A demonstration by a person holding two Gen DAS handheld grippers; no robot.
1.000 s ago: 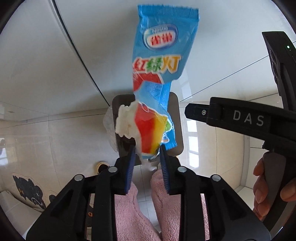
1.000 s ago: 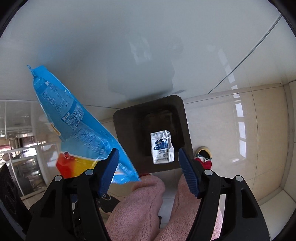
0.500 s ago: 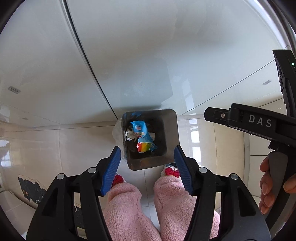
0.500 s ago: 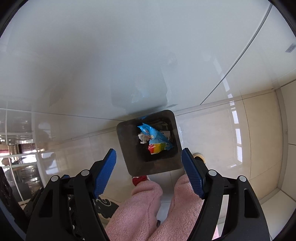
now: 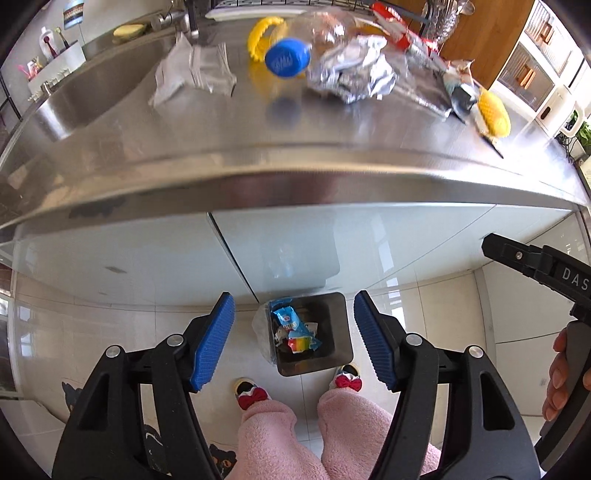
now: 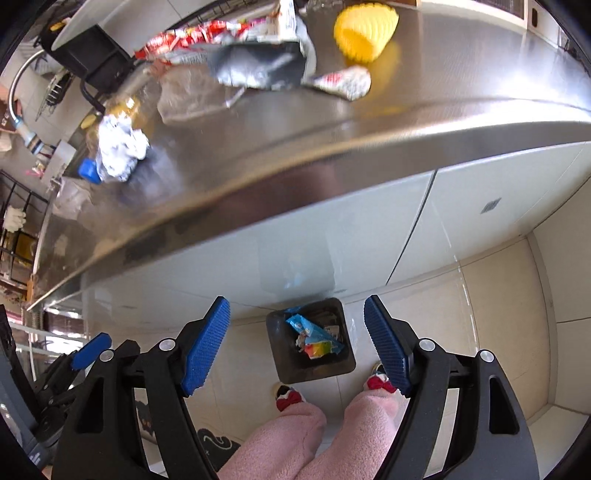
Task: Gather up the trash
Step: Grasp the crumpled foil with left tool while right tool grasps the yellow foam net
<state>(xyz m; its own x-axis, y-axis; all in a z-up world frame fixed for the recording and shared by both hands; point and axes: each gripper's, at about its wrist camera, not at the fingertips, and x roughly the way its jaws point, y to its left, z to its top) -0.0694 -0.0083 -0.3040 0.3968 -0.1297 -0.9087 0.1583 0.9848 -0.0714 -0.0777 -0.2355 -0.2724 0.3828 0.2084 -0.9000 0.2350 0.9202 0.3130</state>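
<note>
My left gripper (image 5: 292, 297) and right gripper (image 6: 296, 300) both hang high above a small dark bin (image 5: 341, 332) on the floor. Their jaws are opening, with nothing between the blue pads. In the bin (image 6: 273, 339) lies a blue ice-pop wrapper (image 5: 288, 321), also visible in the right wrist view (image 6: 310, 332), on other scraps. On the steel counter (image 5: 295, 166) lies trash: a crumpled foil ball (image 5: 354, 74), a clear bottle with a blue cap (image 5: 288, 59), a clear plastic bag (image 5: 195, 70), a red wrapper (image 6: 192, 37) and a grey pouch (image 6: 258, 66).
A sink (image 5: 92, 81) is set into the counter's left end. A yellow cup (image 6: 365, 29) lies on the counter. White cabinet doors (image 5: 295, 254) stand behind the bin. A person's pink-trousered legs (image 5: 266, 435) and bowed slippers flank the bin. The other gripper's body (image 5: 535, 266) shows at right.
The left gripper let go of the blue wrapper, which dropped into the bin. Both grippers rose well above the bin and widened; the counter top came into view.
</note>
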